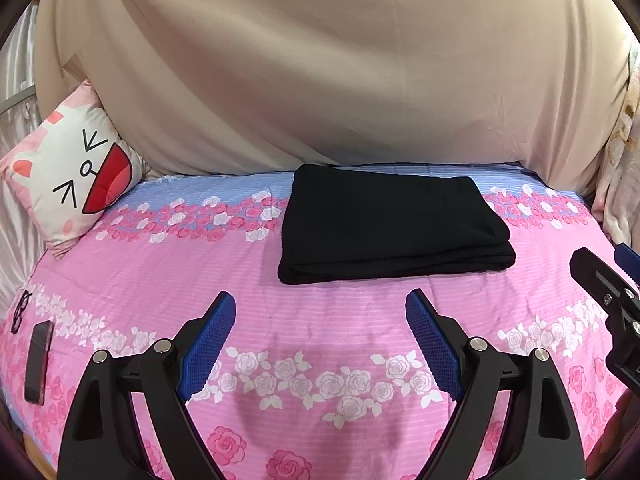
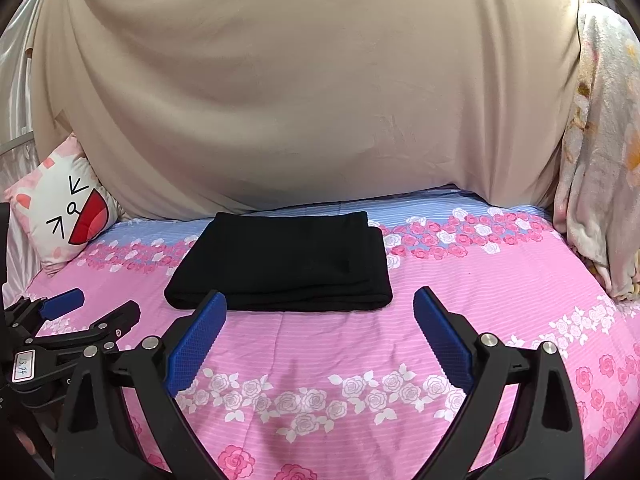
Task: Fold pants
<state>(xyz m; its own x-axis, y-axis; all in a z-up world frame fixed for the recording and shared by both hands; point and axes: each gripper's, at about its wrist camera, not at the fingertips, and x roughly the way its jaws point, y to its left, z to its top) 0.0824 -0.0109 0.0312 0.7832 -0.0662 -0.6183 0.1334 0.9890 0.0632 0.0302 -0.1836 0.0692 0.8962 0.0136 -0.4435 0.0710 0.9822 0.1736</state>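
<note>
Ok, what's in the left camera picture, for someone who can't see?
Folded black fabric pants lie on a pink rose-print bedsheet. The left gripper hovers in front, jaws open and empty; a cat-face pillow sits far left.

My right gripper pokes in at the left view's edge, mostly cut off, so its spread can't be read there. The pants hide their inner layers in the fold. The phone and glasses sit warped at the rim, details unreadable.
</note>
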